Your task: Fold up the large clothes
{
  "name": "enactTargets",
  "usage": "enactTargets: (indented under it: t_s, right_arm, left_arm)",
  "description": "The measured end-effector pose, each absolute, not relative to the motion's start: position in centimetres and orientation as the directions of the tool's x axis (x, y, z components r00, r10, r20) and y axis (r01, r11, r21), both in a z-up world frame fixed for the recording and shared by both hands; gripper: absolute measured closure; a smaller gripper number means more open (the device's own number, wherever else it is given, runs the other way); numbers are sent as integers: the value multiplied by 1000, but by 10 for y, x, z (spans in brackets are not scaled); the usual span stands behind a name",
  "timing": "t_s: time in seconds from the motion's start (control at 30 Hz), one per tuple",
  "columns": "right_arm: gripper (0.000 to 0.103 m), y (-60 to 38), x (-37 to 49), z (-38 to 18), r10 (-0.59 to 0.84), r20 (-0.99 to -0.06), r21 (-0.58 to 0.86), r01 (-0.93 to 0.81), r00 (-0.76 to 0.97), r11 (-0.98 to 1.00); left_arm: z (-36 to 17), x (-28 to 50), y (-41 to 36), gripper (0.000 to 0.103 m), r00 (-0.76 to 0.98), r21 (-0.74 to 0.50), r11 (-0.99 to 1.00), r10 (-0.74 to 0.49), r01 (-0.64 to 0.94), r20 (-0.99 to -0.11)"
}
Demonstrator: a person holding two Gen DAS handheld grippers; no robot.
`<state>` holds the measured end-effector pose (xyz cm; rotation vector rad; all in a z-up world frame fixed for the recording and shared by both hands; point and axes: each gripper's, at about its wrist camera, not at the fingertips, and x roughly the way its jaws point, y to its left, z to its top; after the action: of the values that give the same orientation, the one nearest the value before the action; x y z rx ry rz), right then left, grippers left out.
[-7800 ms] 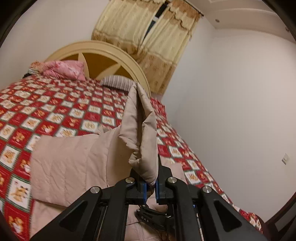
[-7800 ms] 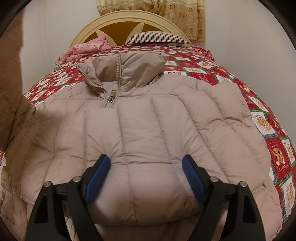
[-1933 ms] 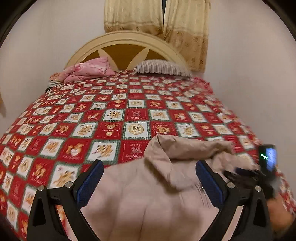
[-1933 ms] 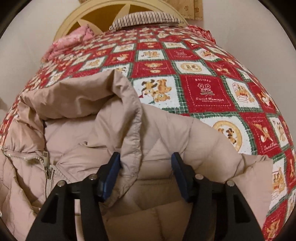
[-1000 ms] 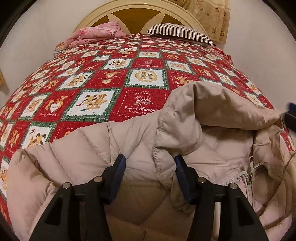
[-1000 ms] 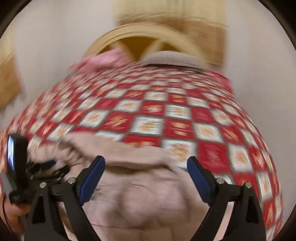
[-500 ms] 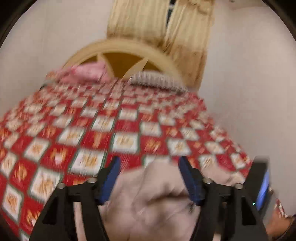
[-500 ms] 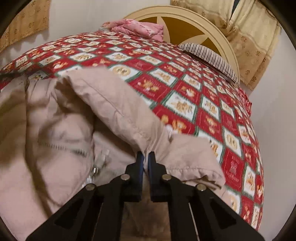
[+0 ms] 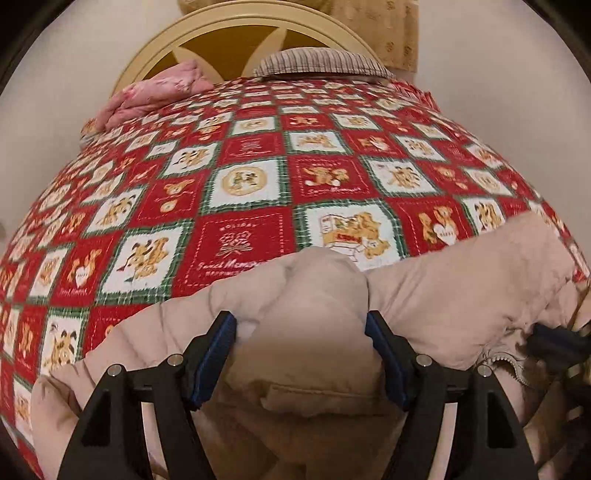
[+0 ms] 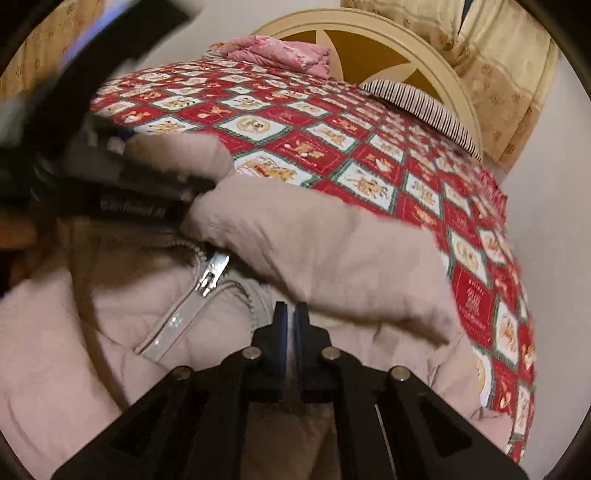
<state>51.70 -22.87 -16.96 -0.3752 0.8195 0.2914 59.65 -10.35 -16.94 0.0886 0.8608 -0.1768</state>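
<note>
A beige quilted puffer jacket (image 9: 461, 295) lies on the bed at its near end, collar side toward the headboard. My left gripper (image 9: 301, 325) is open, its blue pads either side of a bunched fold of the collar. My right gripper (image 10: 290, 308) has its jaws pressed together at the jacket's (image 10: 332, 251) collar edge, right of the metal zipper pull (image 10: 214, 271); the fabric between them is hidden. The left gripper's dark body (image 10: 122, 192) crosses the right wrist view at the left. The right gripper's body (image 9: 557, 343) shows at the left wrist view's right edge.
The bed has a red, green and white teddy-bear patchwork cover (image 9: 258, 177). A pink folded blanket (image 9: 155, 92) and a striped pillow (image 9: 321, 62) lie by the cream headboard (image 9: 236, 33). A white wall (image 10: 554, 221) runs along the bed's right side.
My left gripper has dropped from above the bed down onto the collar, jaws around a fold. My right gripper stays shut at the collar edge and has shifted near the zipper.
</note>
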Motion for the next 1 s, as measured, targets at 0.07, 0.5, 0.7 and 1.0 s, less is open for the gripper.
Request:
enactTargets:
  t_s: [0.07,0.5,0.7,1.0]
  right_arm:
    - [87,-240,515,-151,172,-729,-120,-371,662,921]
    - [79,-270,577,-175,216,-749,178,-124,627,976]
    - [84,-281,567,-180,221,-735,195,-112,641,974]
    - [85,-283,572,-192,250,-735,232,-111,631,966]
  left_arm:
    - [-170,594,-108,31,645,25,982,-106,190,-757]
    - [-97,564,-121,31,788,-104,940,-329,324,-520]
    - [-159,606,-134,31,646,-91,960,-248,266,-722]
    - [-176,604,-136,29,643,-91,968,-225,234,-732]
